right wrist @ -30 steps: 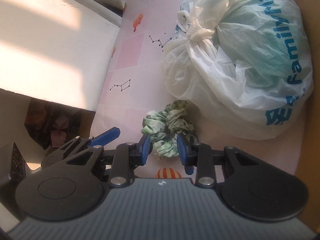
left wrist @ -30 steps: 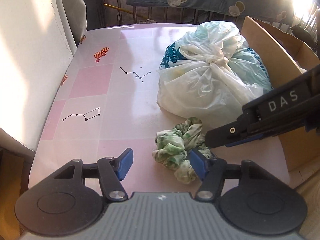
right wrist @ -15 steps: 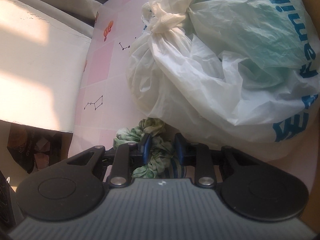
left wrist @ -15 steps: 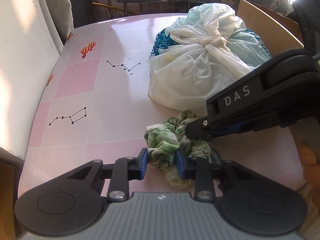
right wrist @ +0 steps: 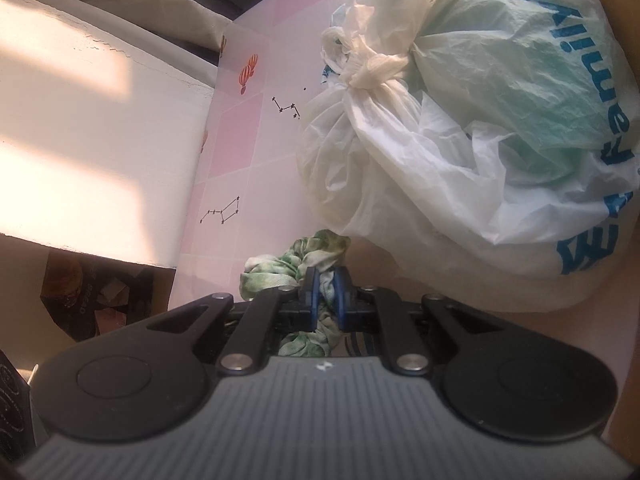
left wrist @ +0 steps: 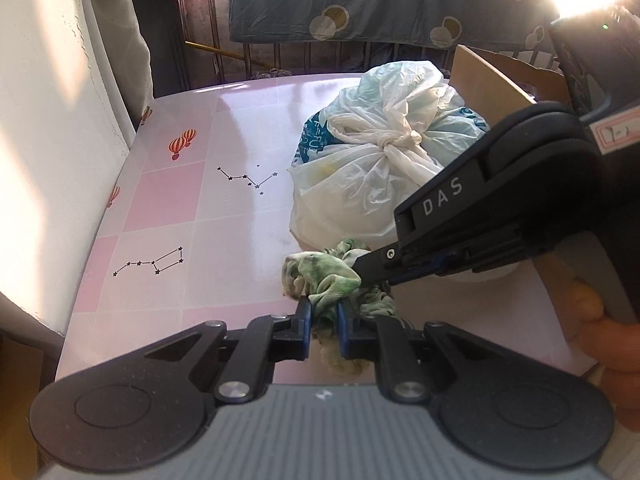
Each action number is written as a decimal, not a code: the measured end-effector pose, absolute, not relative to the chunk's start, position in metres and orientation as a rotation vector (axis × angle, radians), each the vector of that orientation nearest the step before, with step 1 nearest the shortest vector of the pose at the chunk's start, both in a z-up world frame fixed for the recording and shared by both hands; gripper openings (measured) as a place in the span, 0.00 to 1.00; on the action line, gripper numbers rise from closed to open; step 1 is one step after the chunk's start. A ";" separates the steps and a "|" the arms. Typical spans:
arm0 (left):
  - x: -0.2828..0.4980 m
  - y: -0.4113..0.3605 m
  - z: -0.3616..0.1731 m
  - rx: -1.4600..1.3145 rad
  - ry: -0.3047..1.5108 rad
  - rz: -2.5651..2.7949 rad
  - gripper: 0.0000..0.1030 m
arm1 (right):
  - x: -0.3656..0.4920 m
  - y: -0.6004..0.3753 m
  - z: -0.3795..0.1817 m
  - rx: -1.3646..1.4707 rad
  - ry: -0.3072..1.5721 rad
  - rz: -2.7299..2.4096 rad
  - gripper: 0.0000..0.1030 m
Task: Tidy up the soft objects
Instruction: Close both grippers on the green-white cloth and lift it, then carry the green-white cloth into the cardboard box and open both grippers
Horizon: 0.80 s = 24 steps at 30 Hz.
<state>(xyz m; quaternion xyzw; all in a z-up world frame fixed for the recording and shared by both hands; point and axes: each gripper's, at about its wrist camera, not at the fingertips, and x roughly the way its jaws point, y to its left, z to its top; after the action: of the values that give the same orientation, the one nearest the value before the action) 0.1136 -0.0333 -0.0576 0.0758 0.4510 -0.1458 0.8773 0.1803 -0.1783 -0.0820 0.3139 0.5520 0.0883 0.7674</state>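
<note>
A green-and-white tie-dye scrunchie [left wrist: 320,276] lies bunched on the pink table [left wrist: 192,216], just in front of a knotted white plastic bag [left wrist: 376,168]. My left gripper [left wrist: 323,322] is shut on the near part of the scrunchie, its blue pads pinching the cloth. The right gripper [left wrist: 362,266] reaches in from the right and grips the same scrunchie on its far side. In the right wrist view, my right gripper [right wrist: 325,294] is shut on the scrunchie [right wrist: 280,268], with cloth squeezed between the blue pads. The bag [right wrist: 460,132] fills the upper right there.
A cardboard box [left wrist: 492,84] stands behind and right of the bag. A white wall [left wrist: 48,140] borders the table's left side. A hand [left wrist: 600,320] holds the right gripper's handle. Railings and a blue patterned cloth [left wrist: 380,0] lie beyond the table's far edge.
Both grippers went from open beside the scrunchie to shut on it. The left closed on its near side, the right on its far side, and the cloth is now bunched tighter.
</note>
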 end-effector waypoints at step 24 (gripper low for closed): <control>0.068 -0.135 0.055 0.208 0.671 -0.477 0.13 | 0.093 -0.286 0.053 0.732 0.890 0.166 0.07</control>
<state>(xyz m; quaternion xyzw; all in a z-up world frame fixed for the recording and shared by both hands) 0.0675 -0.1348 0.0550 0.1011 0.3257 -0.2315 0.9111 0.0930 -0.2865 0.0532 0.3457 0.4202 0.0782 0.8354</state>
